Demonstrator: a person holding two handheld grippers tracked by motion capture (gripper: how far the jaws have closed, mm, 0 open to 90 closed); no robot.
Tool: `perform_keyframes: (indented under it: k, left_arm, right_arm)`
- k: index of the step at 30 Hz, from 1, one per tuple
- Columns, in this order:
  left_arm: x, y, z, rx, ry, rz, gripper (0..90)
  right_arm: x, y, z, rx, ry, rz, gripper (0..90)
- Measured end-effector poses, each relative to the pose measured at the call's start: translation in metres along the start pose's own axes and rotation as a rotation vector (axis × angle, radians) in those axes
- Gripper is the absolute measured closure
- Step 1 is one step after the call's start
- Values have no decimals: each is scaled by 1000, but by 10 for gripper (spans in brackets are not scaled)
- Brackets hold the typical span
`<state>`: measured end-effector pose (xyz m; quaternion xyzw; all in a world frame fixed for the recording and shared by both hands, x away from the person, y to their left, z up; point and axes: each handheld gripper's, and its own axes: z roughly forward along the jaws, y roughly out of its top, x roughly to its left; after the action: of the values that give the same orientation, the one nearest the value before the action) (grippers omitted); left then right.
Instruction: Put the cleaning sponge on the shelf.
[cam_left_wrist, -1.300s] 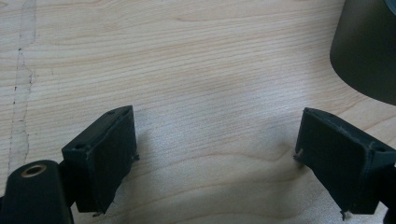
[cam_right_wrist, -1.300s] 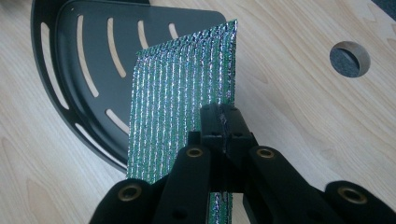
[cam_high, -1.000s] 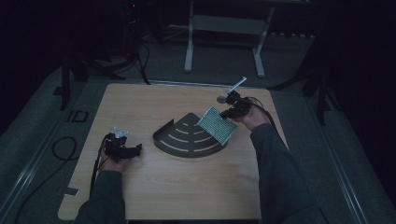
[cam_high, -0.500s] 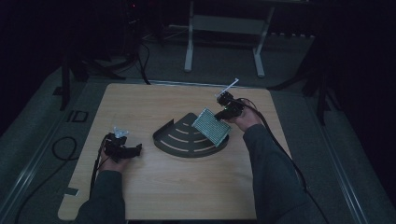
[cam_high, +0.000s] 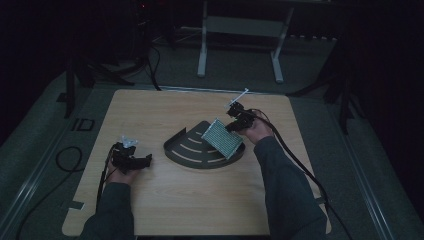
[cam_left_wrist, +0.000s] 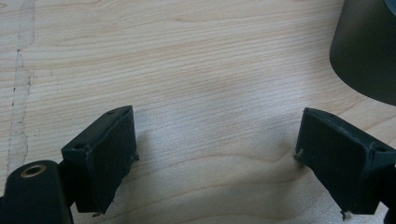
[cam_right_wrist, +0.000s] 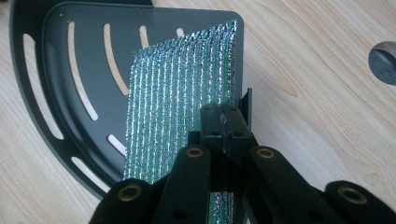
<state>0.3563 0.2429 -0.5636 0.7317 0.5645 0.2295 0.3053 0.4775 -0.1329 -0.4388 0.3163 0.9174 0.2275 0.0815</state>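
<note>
Pad (cam_high: 223, 138), green and silver, pinched in closed right gripper (cam_high: 236, 125), tilted over black tray (cam_high: 187, 150) at middle of pale wood table (cam_high: 200, 200). Left gripper (cam_high: 134, 161) open, empty, low over table. Dark room, grey floor (cam_high: 45, 135) around.

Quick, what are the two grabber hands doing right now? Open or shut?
Left gripper: open, holding nothing, over the wooden table.
Right gripper: shut on the shiny green scrub pad, above the black corner tray.

Dark long sleeves (cam_high: 285, 185); black left gripper (cam_left_wrist: 215, 163) with blocky matte pads; black right gripper (cam_right_wrist: 227, 122), brass-ringed screw holes, trailing black cable (cam_high: 300, 162).
</note>
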Motion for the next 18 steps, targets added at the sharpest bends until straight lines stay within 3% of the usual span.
perform_keyframes:
  k: [14,18]
  left_arm:
    - [0,0,0,0,0,0,125]
    - [0,0,0,0,0,1,125]
  right_arm:
    - [1,1,7,-15,-26,24,896]
    - [2,0,11,1,-31,11,896]
